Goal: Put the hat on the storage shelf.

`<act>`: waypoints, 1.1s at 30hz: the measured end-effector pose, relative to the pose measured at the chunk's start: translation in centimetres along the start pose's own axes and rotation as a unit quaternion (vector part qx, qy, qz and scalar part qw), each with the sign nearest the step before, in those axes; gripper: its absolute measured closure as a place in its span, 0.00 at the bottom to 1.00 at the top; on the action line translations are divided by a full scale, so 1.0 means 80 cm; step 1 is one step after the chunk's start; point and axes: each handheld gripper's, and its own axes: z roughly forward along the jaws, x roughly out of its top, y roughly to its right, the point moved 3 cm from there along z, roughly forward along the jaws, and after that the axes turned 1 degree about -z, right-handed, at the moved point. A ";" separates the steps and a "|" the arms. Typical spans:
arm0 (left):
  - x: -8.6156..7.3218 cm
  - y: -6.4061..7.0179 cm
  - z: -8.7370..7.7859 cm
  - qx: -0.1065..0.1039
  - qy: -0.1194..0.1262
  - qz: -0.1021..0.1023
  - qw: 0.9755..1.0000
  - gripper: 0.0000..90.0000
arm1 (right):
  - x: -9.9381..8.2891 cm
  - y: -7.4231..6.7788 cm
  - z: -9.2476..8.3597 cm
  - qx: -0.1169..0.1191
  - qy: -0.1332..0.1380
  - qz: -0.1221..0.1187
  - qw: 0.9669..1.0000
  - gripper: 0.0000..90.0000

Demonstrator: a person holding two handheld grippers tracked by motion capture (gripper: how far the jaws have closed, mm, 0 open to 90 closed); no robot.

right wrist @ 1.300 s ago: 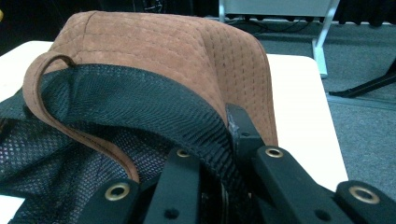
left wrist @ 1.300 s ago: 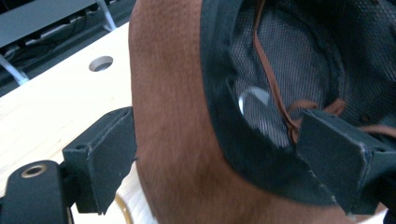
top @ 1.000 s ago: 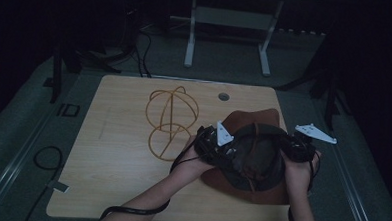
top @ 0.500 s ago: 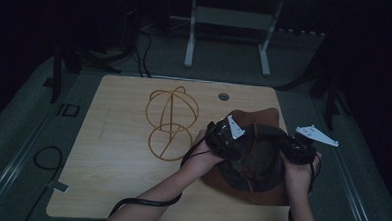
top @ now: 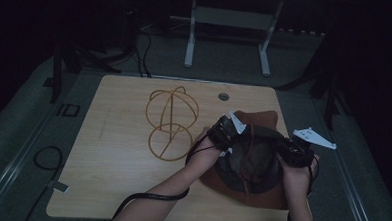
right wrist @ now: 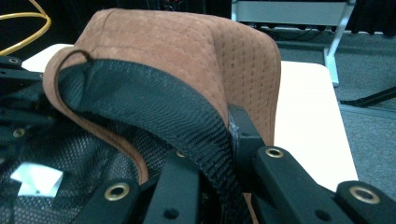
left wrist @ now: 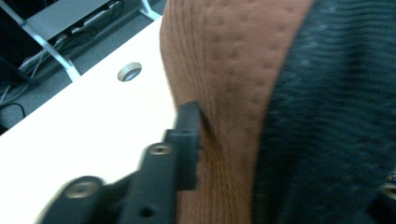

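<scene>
Brown suede brim is clamped in the right gripper, jaws pinching rim and black mesh lining. The left gripper has just been closing its jaws on the hat at the opposite rim. Best to grip evenly before lifting. Both hands flank the hat, near the bench's right edge, beside the wire stand.

No text, label, brand, number or sign can be read on anything here; the dim pictures show no lettering.
</scene>
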 end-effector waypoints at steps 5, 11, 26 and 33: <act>0.004 -0.005 -0.002 0.008 0.012 -0.008 1.000 0.96 | -0.004 -0.003 -0.001 0.005 0.000 0.005 1.000 0.93; 0.008 -0.008 -0.010 0.019 0.024 0.010 0.999 0.97 | -0.010 -0.007 -0.004 0.015 0.000 0.010 1.000 0.87; 0.012 -0.010 -0.044 0.022 0.095 0.017 0.995 0.97 | -0.023 -0.004 -0.067 0.108 -0.024 -0.050 0.993 0.50; 0.009 0.001 -0.065 0.025 0.118 0.044 0.992 0.97 | -0.020 0.013 -0.093 0.100 -0.024 -0.092 0.990 0.46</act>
